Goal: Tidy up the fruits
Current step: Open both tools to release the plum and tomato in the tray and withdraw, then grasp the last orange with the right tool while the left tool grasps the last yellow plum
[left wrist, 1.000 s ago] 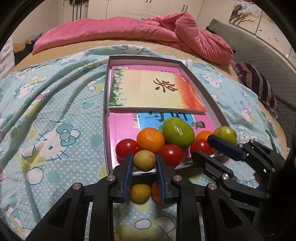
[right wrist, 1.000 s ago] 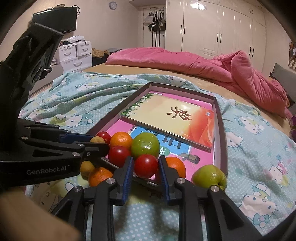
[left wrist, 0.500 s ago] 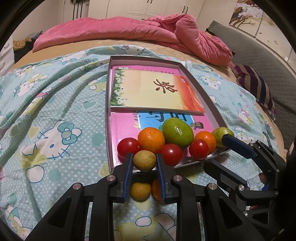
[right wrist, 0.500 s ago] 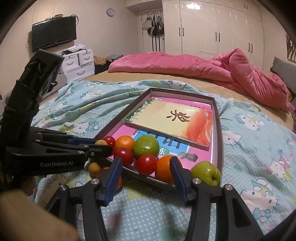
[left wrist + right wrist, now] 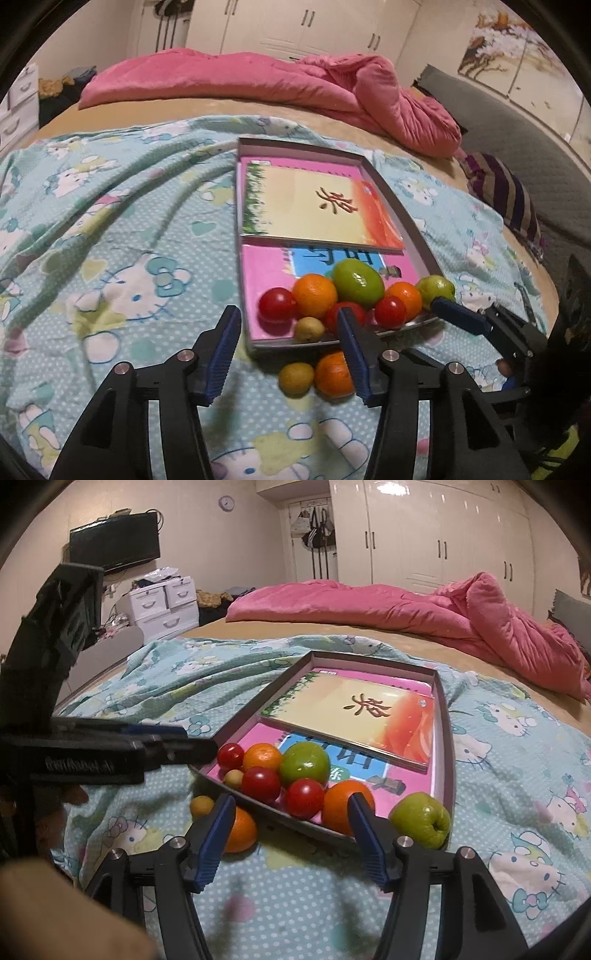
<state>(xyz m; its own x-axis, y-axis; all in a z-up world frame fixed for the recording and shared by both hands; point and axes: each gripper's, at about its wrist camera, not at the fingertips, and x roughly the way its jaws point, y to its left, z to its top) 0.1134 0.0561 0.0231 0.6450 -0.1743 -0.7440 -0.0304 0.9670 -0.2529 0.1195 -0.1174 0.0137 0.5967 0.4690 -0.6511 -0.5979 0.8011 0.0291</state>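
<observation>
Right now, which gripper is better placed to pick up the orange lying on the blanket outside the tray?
Left. The left gripper is open, and the orange lies just off its right fingertip. The right gripper points more at the tray.

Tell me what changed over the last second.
Both sets of jaws opened: the left gripper let go of the small yellow-green fruit, the right gripper released the tomato; both fruits sit in the tray. Other fruits stayed put.

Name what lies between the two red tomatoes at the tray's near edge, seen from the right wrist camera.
Nothing: the left tomato and right tomato sit almost touching inside the grey tray; the right wrist view shows this.
</observation>
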